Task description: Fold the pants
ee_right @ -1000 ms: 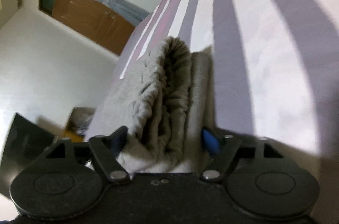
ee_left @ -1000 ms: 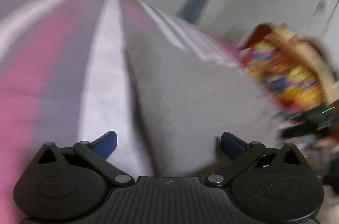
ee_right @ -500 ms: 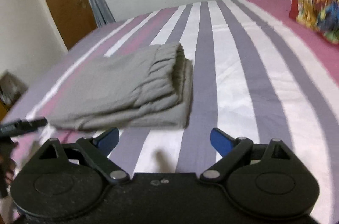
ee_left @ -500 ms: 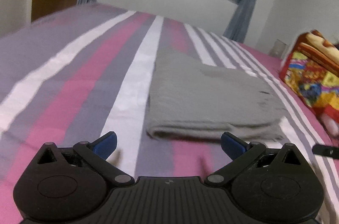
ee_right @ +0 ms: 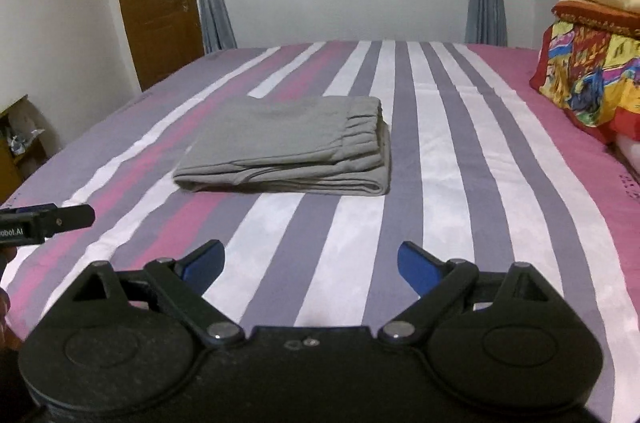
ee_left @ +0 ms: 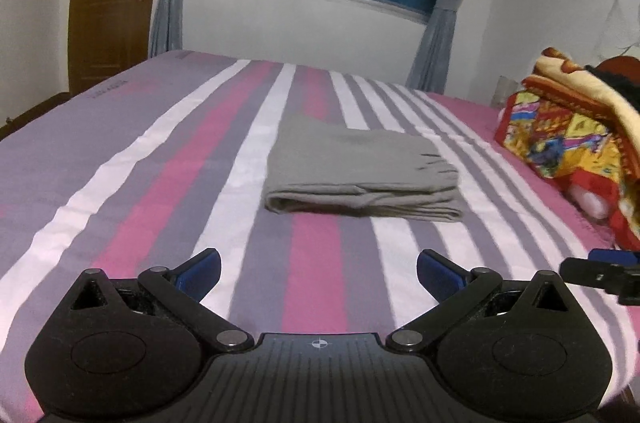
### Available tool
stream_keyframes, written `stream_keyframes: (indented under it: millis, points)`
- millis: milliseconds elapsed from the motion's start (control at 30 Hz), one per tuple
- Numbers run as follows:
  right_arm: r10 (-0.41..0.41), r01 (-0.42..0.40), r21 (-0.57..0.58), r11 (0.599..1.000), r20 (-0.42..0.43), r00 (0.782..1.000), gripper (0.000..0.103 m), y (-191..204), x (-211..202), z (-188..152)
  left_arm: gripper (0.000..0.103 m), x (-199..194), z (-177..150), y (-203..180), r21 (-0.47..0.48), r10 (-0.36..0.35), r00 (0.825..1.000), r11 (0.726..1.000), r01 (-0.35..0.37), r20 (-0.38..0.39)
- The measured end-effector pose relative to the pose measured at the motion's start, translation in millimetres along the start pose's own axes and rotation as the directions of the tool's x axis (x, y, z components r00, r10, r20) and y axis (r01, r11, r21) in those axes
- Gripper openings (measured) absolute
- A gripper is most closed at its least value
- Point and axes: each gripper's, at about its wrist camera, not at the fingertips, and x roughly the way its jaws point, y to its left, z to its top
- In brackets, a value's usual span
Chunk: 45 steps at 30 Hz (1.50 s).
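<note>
Hanging wide apart at the bottom of its own view, the blue pads of the right gripper (ee_right: 311, 262) have nothing between them — its jaws have just been opening, and only striped sheet shows in the gap. The left gripper (ee_left: 319, 271) stands equally spread and empty; each tool shows at the edge of the other's frame, clear of the cloth. The step in hand looks like the pull-away after the final fold, and doing it well means keeping both tools clear of the bundle, so that no finger catches an edge and drags a layer loose. The pants (ee_right: 288, 151), grey and soft, lie near the middle of the bed (ee_right: 460, 183), left of centre in the right view, folded into a flat, roughly rectangular stack. The gathered waistband sits along the bundle's right side, and several layered edges show along the near side — a little uneven, one layer creeping out at the lower right corner. Judged from this, the folding seems finished or nearly so.
</note>
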Motion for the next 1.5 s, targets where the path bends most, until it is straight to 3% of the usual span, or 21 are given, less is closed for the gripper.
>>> stream_keyframes:
  millis: [233, 533, 1500]
  points:
    - [-0.047, 0.048, -0.029, 0.998, 0.052, 0.998, 0.093, 19, -51, -18, 0.103, -62, -9, -14, 0.032, 0.001, 0.996, 0.999, -0.003, 0.085]
    - [-0.056, 0.060, -0.027, 0.998, 0.119, 0.991, 0.093, 42, -94, -35, 0.103, -110, -21, -30, 0.102, -0.008, 0.989, 0.995, -0.007, 0.146]
    - [-0.064, 0.074, -0.050, 0.996, 0.167, 0.984, 0.093, 54, -107, -41, 0.103, -127, -26, -40, 0.117, -0.019, 0.983, 0.993, -0.003, 0.184]
